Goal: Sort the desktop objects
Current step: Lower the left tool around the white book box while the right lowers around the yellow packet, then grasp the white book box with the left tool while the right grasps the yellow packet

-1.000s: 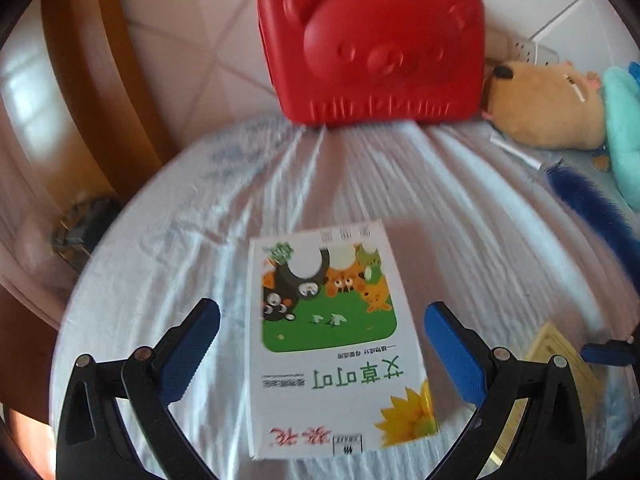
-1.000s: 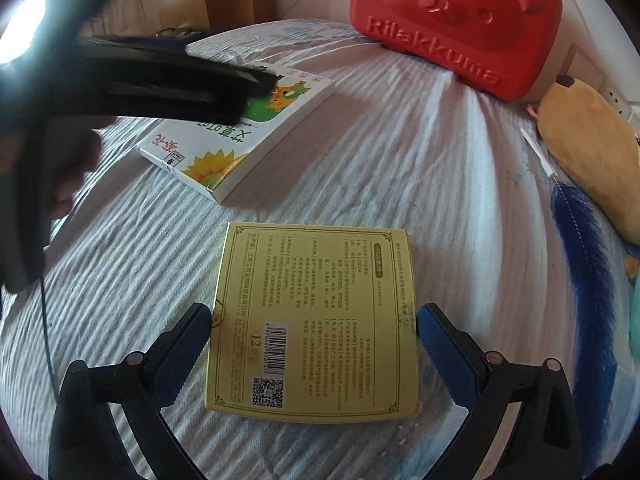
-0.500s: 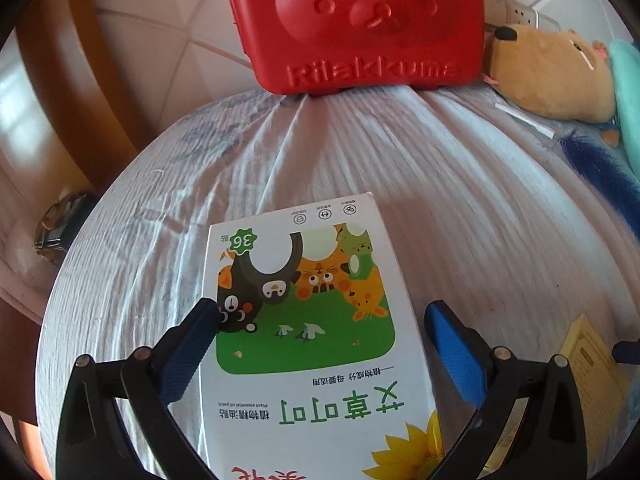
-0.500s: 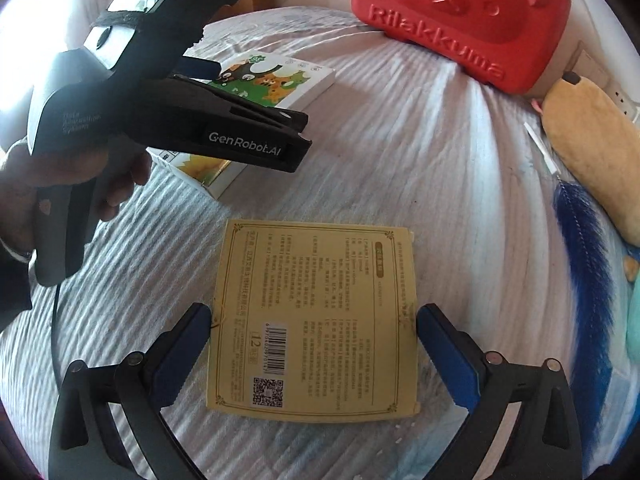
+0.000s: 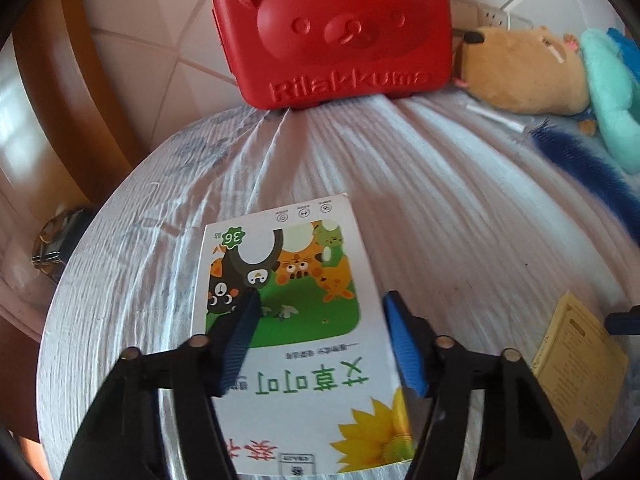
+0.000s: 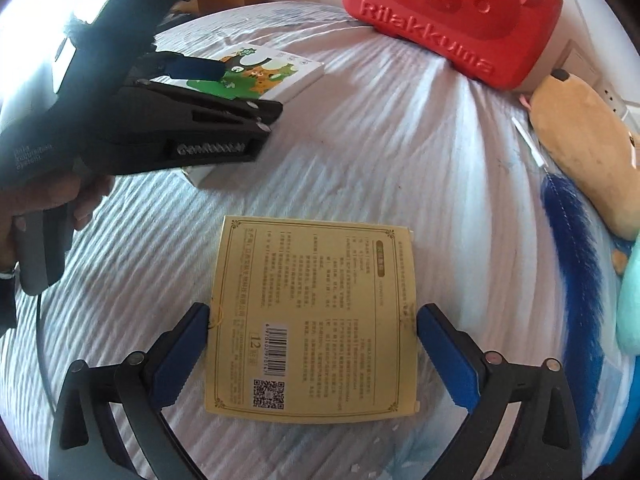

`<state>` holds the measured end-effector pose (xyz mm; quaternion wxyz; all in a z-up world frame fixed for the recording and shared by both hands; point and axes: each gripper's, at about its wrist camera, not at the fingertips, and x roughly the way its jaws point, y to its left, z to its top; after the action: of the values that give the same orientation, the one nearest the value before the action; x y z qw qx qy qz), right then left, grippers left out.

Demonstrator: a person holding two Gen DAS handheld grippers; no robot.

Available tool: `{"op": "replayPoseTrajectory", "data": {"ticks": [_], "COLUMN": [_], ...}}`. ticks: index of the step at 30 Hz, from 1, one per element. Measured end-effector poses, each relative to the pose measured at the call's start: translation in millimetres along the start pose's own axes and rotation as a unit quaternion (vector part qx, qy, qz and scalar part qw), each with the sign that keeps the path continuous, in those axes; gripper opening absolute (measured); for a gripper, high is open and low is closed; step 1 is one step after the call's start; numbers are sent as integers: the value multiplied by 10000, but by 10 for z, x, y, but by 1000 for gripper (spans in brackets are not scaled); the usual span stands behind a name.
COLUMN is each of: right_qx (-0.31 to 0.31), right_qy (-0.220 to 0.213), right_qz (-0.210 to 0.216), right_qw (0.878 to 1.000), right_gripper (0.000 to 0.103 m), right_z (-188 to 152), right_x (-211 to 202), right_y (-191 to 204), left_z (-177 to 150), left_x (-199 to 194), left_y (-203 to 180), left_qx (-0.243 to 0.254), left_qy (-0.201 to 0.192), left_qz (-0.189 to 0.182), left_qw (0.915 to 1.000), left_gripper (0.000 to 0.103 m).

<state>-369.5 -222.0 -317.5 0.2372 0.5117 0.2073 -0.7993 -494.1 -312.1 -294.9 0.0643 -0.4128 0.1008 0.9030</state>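
- The left gripper has just been closing its jaws around the white box with cartoon animals; whether the blue pads already press its sides I cannot tell.
- The right gripper is released, its jaws straddling the flat yellow packet without gripping it.
- Both lie on the tabletop's white cloth, the box beyond the packet.
- A red bear-faced case stands further back, a tan plush toy beside it.
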Motion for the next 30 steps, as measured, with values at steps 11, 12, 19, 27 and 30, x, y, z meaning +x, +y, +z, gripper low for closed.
{"op": "replayPoseTrajectory", "data": {"ticks": [11,12,19,27,30], "right_qx": [406,446,521,592,610], "right_qy": [-235,-274,-364,-453,-488], "right_qz": [75,85,167,261,274], "right_qw": [9989,9986,9978,9969,9966], "right_gripper": [102,102,102,102,102], "right_z": [-142,-162,-173,-164,-130], "right_x": [-261,-307,-411,-450,-480], "right_y": [-174,-176,-202,-107,-114], "left_z": [-216,-245,-315,-74,-6], "left_x": [-239,-276,-432,-304,-207], "left_y": [159,172,304,490,538], "left_qx": [-222,-228,-166,-174,-53], "left_qy": [-88,-117,-89,-42,71], "left_qz": [-583,-594,-679,-215,-189], "left_qw": [9980,9979,9975,9996,9998], "left_gripper": [18,18,18,98,100]}}
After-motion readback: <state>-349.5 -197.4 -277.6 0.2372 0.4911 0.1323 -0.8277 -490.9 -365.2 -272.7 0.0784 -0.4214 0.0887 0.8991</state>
